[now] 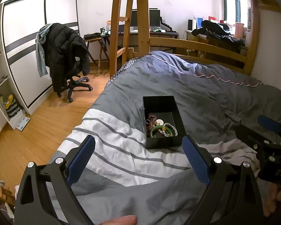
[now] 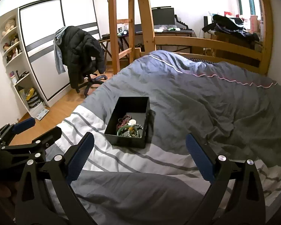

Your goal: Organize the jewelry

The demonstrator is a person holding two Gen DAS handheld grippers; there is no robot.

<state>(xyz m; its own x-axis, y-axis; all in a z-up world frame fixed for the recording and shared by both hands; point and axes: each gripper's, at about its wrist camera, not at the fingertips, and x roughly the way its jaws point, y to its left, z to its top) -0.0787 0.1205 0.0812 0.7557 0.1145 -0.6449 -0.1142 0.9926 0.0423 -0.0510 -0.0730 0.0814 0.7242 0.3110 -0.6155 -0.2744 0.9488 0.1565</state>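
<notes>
The black box (image 1: 162, 121) sat on the bed's striped duvet (image 1: 110, 150), just ahead of both pairs of fingers, with bracelets (image 1: 160, 127) heaped at its near end. The left gripper (image 1: 138, 157) and right gripper (image 2: 140, 155) were both spread wide and empty. Nothing lay between them and the box. Beyond stood a coat-draped chair (image 1: 65, 56) and a wooden ladder (image 1: 121, 22).

jewelry (image 1: 160, 127) in box (image 1: 160, 101) on bed (image 1: 206, 93)

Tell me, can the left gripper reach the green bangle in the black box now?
Probably yes. The left gripper is open, the black box has no lid, and only duvet lies between them. The green bangle lies partly under a beaded bracelet.
</notes>
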